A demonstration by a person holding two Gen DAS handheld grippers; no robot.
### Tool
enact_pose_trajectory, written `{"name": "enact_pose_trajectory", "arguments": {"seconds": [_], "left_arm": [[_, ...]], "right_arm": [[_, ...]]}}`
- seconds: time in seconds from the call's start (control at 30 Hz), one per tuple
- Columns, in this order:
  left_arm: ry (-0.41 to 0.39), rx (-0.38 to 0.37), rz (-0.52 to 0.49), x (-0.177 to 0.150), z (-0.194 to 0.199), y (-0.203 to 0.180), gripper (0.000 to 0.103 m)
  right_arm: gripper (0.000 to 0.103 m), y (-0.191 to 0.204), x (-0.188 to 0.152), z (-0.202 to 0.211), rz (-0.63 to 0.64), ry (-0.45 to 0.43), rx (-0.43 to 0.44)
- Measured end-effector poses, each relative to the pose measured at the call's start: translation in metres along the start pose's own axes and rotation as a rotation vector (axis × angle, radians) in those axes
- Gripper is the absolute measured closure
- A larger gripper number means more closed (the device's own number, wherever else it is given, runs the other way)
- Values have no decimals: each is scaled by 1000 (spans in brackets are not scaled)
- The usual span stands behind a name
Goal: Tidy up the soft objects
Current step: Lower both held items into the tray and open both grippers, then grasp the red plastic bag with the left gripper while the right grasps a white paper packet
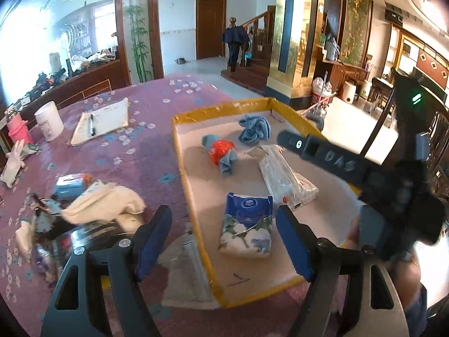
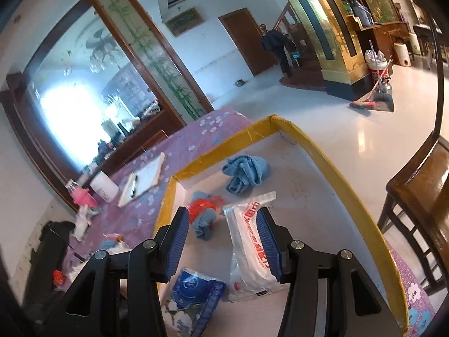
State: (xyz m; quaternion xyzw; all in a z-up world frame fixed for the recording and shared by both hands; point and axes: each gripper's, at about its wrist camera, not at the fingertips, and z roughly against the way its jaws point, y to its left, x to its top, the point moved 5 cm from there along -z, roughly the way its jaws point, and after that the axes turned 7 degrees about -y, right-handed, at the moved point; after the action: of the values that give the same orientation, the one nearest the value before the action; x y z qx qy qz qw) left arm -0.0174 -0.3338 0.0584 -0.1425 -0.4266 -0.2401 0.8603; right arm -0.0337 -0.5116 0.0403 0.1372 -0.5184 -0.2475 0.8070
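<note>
Over tray (image 1: 179, 146) on counter (image 1: 146, 151): left gripper (image 1: 224, 241) spread apart, empty; right gripper (image 2: 221, 244) likewise apart, empty. Inside tray, near to far: blue tissue pack (image 1: 247, 221), clear plastic bag (image 1: 280, 177), blue-red cloth bundle (image 1: 221, 151), blue towel (image 1: 254, 129). Cream cloth (image 1: 103, 202) outside tray, left.

Four soft items lie in the yellow-edged tray (image 1: 179, 151): one crumpled blue cloth (image 1: 254, 128) at 12 o'clock, one blue-and-red bundle (image 1: 221, 151), one clear plastic pack (image 1: 283, 179) and one blue tissue pack (image 1: 247, 224) at 6 o'clock. One white towel (image 1: 103, 202) sits outside at 9 o'clock.
</note>
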Motion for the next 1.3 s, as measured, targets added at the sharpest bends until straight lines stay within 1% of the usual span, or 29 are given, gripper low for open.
{"name": "enact_pose_trajectory", "arguments": {"seconds": [0.1,0.2,0.23,0.27,0.3,0.37,0.4,0.43,0.5,0.57,0.63,0.73,0.77,0.8,0.83,0.9,0.97,1.0,1.03,1.1,1.13,1.17,1.2,1.23,1.27,1.3], "left_arm": [[-35,6,19,3,22,17,28],[-69,28,65,7,42,46,25],[-77,40,81,7,48,57,25],[-87,58,99,6,55,69,25],[-96,74,118,6,62,83,25],[-110,107,163,2,77,114,25],[-116,121,180,0,83,125,25],[-124,141,200,-4,90,139,25],[-140,189,243,-12,109,172,25],[-153,252,273,-23,127,206,24],[-155,341,297,-37,143,244,22],[-127,462,371,-63,161,312,22],[-107,518,415,-75,167,343,22],[-98,554,443,-83,170,365,22],[-84,597,480,-92,174,394,22],[-45,671,560,-107,179,446,22],[-34,705,634,-118,180,491,22],[-9,736,664,-122,178,512,22],[3,742,678,-125,175,527,22],[37,714,694,-126,157,551,22],[67,718,713,-129,148,561,22],[75,713,714,-128,144,564,22],[84,726,702,-126,137,570,22],[96,759,699,-127,132,576,24],[107,768,704,-129,129,581,38],[122,752,716,-132,122,586,50]], "right_arm": [[49,-2,1,-5,1,1,-21],[49,-1,2,-14,16,11,-42],[49,-1,3,-16,25,3,-50],[49,0,6,-18,39,-15,-67],[49,-1,11,-18,63,-49,-111],[49,-3,17,-11,78,-122,-148],[44,-5,20,-6,71,-151,-151],[42,-5,22,-1,54,-163,-119],[42,1,21,9,33,-176,-7],[38,10,17,18,48,-187,51],[36,17,15,23,59,-198,96],[36,24,11,23,94,-196,97],[36,26,10,21,102,-188,98],[36,30,8,20,109,-180,108],[36,33,6,19,119,-174,112],[36,40,3,15,152,-165,102],[36,46,1,11,174,-153,110],[36,49,-1,10,189,-151,110],[36,51,-2,10,204,-150,108],[36,54,-4,9,221,-150,109],[36,55,-5,8,229,-148,108],[36,57,-6,7,236,-147,102],[36,56,-6,6,241,-145,101],[36,56,-7,6,241,-143,105],[36,57,-7,5,241,-140,105],[36,57,-8,5,243,-139,101]]}}
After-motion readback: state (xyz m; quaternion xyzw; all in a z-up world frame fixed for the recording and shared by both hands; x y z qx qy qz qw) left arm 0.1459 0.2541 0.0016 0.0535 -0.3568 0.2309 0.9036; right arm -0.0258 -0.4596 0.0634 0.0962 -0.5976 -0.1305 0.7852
